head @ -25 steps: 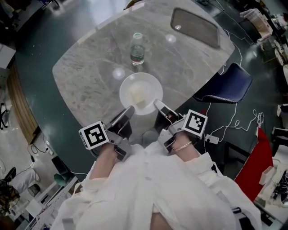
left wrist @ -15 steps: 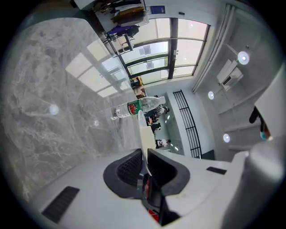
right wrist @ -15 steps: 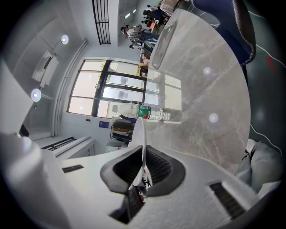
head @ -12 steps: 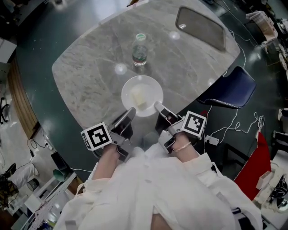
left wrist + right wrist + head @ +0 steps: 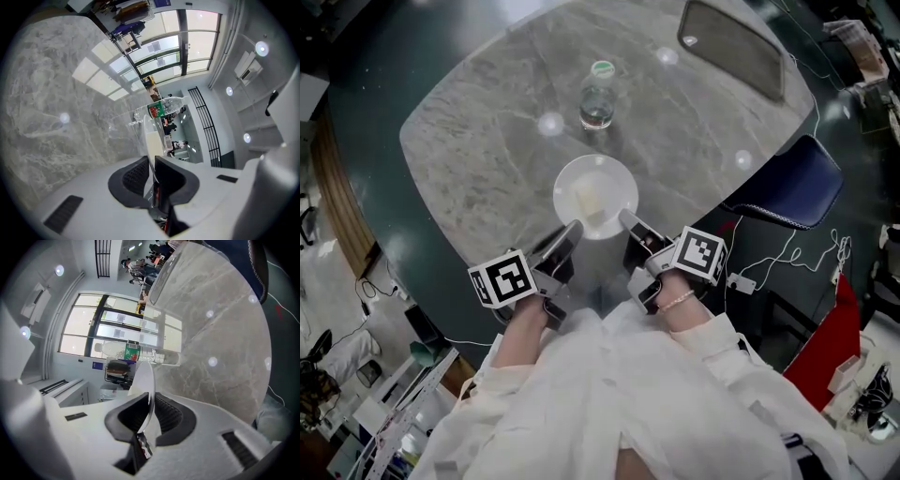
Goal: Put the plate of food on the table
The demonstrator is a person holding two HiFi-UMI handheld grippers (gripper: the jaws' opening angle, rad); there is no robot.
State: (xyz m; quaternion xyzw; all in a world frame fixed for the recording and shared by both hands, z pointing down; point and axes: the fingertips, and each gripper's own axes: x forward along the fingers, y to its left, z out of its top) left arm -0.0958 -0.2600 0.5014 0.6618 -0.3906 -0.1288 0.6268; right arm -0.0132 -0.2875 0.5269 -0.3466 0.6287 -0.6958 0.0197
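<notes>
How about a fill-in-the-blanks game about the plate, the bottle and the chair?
1. The left gripper and the right gripper each pinch the near rim of a plate whose colour is ____.
2. The bottle standing beyond the plate has a ____ cap.
3. The chair beside the table is dark ____.

Missing words: white, green, blue.

Plate sits over the near part of the table — bottle behind it. Left gripper at its near-left rim, right gripper near-right — chair right of the table.
</notes>
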